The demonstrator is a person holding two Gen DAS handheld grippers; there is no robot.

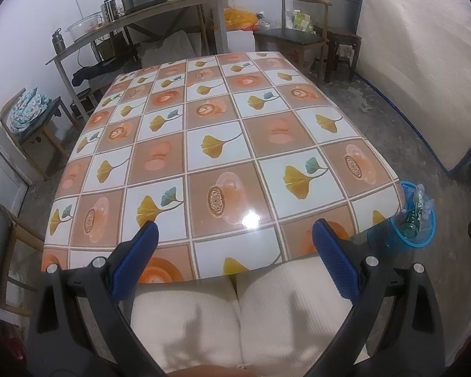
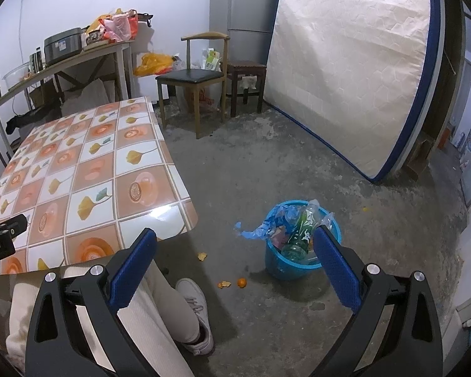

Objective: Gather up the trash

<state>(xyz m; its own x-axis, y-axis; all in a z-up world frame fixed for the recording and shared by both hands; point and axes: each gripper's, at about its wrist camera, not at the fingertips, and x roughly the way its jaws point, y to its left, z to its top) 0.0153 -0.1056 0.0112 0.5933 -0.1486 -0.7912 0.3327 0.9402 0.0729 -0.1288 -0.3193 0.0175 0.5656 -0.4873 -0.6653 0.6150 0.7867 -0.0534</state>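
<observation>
Left wrist view: left gripper w/ fingers spread wide, nothing between them, held over the near edge of the tiled-pattern table. Blue bin sits on the floor just past the table's right corner, part hidden by it; holds a green bottle and clear plastic.

Right wrist view: right gripper also wide apart, empty, above bare concrete floor w/ open room around. Bin fully seen: bottle, blue bag, prob. wrappers. Only here: peel scraps and a small orange beside the bin; a shoe.
</observation>
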